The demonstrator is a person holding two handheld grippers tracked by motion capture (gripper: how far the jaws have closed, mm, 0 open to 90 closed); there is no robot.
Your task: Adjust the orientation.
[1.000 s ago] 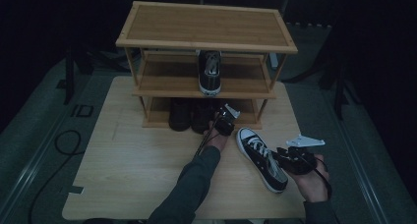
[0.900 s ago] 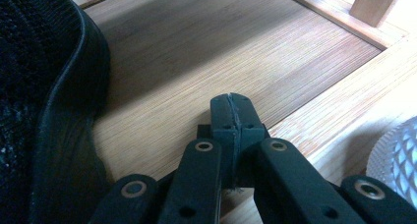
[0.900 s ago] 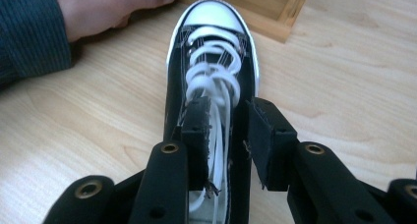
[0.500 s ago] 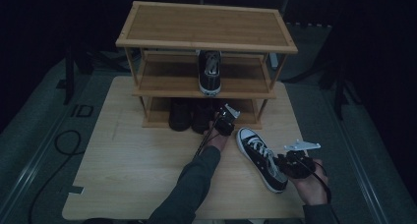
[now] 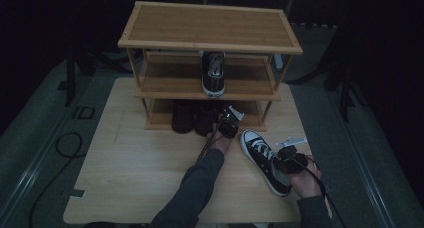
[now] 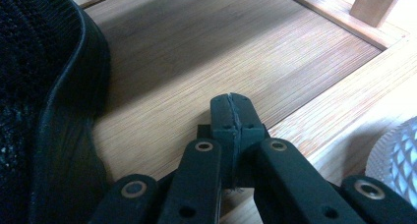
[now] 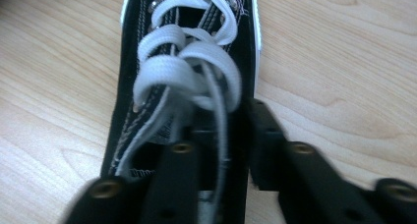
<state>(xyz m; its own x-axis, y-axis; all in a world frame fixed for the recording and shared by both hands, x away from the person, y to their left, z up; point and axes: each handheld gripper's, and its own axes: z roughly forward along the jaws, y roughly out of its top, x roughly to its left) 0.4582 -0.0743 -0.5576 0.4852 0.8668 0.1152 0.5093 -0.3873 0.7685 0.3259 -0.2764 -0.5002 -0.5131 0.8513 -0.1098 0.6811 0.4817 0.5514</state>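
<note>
The right gripper point(image 7: 223, 135), its jaws just closing astride the collar wall of the black sneaker point(image 5: 265, 160) lying on the surface point(image 5: 140, 178), looks set to lift it, while the left gripper point(image 6: 231, 117) rests shut and empty at the rack's point(image 5: 210, 40) bottom shelf.

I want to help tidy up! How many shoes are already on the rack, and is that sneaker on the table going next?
One sneaker stands on the rack's middle shelf, and dark shoes sit on the bottom one. In hand: the right gripper has just been closing around the collar of the laced sneaker on the table. The left gripper is shut, holding nothing. Probably left: shelving that sneaker.
</note>
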